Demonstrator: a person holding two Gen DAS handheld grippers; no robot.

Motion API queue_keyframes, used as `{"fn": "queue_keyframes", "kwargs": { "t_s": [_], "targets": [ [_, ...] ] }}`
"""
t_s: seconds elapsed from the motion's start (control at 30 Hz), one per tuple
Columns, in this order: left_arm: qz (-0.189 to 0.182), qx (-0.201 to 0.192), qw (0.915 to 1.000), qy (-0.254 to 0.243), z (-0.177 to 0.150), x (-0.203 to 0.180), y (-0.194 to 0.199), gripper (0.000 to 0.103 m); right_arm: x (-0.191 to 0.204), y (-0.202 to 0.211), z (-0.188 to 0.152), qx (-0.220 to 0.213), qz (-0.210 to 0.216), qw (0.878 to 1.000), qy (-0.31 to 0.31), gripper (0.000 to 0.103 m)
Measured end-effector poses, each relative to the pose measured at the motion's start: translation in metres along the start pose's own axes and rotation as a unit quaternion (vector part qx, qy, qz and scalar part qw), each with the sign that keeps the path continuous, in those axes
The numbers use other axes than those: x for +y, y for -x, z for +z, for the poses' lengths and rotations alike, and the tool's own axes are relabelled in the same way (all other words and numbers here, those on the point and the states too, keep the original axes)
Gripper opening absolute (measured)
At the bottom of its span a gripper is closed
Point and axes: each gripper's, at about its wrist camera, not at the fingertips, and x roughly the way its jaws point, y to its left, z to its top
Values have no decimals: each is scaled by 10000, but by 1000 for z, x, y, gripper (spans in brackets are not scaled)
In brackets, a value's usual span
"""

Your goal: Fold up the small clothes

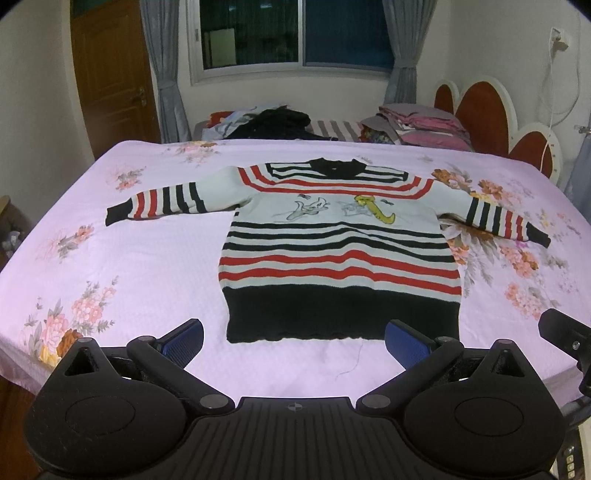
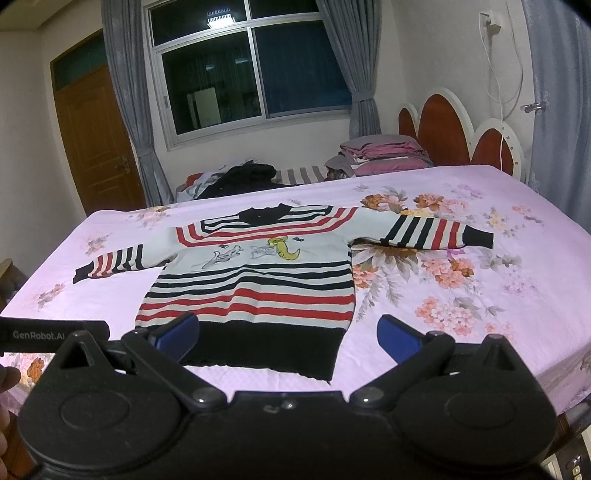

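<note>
A small striped sweater (image 1: 340, 258) in white, red and black, with a cartoon print on the chest, lies flat and face up on the pink floral bedsheet (image 1: 147, 266). Both sleeves are spread out sideways and its black hem is toward me. My left gripper (image 1: 293, 341) hovers open just short of the hem, nothing between its blue pads. In the right wrist view the same sweater (image 2: 251, 291) lies ahead. My right gripper (image 2: 288, 338) is open above the hem's right part, holding nothing.
At the far side of the bed lie a pile of dark clothes (image 1: 273, 122) and a stack of folded bedding (image 1: 424, 125). A red and white headboard (image 1: 491, 110) stands at the right. A wooden door (image 1: 114, 74) and a curtained window (image 1: 291, 33) are behind.
</note>
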Motion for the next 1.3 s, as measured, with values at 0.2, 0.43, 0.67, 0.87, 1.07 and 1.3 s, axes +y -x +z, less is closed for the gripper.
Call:
{"fn": "queue_keyframes", "kwargs": {
  "t_s": [0.2, 0.43, 0.67, 0.87, 1.07, 1.3],
  "targets": [
    [-5, 1, 10000, -3, 0, 0, 0, 103, 0, 0, 0, 15, 3, 10000, -8, 103],
    [26, 27, 10000, 13, -1, 1, -4, 103, 3, -4, -1, 44, -10, 10000, -1, 103],
    [78, 48, 10000, 4, 0, 2, -9, 103, 4, -8, -2, 74, -16, 10000, -4, 103],
    [94, 103, 9999, -16, 4, 2, -17, 103, 5, -17, 1, 120, -37, 9999, -25, 103],
    [129, 186, 9997, -42, 10, 1, -29, 103, 3, -26, 4, 158, -62, 9998, -68, 103],
    [143, 296, 9995, -42, 22, 4, -52, 103, 3, -48, 11, 249, -123, 9995, -131, 103]
  ]
}}
